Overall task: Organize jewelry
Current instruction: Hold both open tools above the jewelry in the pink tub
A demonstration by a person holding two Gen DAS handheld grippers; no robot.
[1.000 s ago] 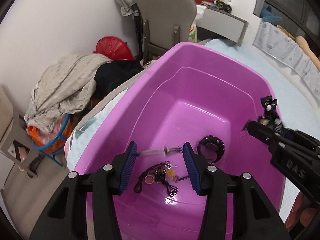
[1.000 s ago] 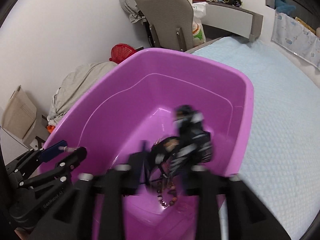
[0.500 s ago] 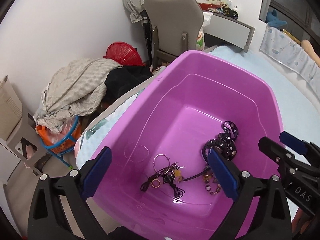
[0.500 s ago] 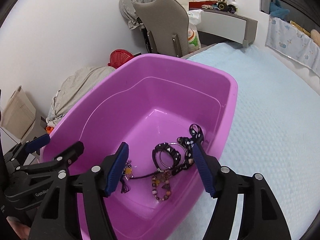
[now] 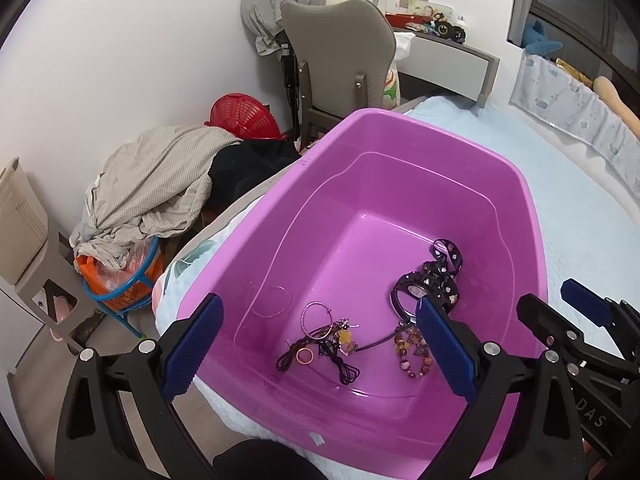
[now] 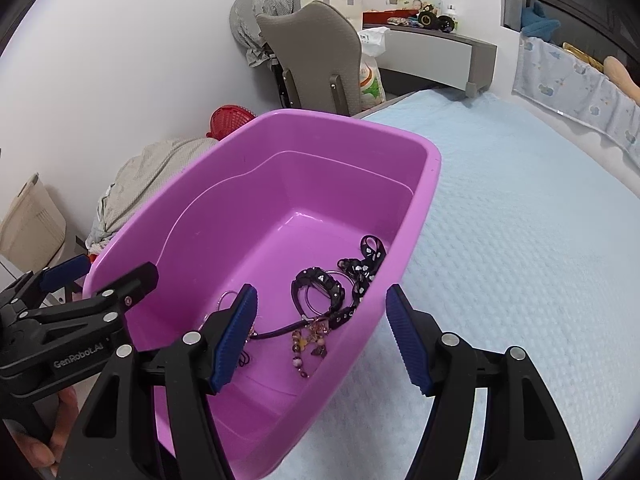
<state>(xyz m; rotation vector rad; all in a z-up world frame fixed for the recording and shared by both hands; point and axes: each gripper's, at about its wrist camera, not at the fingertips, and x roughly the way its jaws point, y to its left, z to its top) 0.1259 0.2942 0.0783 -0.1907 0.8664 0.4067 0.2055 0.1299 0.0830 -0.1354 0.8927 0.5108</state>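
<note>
A purple plastic tub sits on the bed with the jewelry loose on its floor. There is a thin silver hoop, a black cord tangle with a small ring, a beaded bracelet, a black studded bracelet and a dotted black ribbon. My left gripper hangs wide open above the tub's near end with nothing between its pads. My right gripper is open too, straddling the tub's right rim above the black bracelet, and it holds nothing.
The tub rests near the left edge of a pale blue quilted bed. Off the bed to the left are a heap of clothes, a red basket, an orange and blue bin and a grey chair.
The left gripper let go of a thin silver piece and opened wide. The right gripper released the black ribbon and bracelet bundle into the tub. Both grippers drew back and up.
</note>
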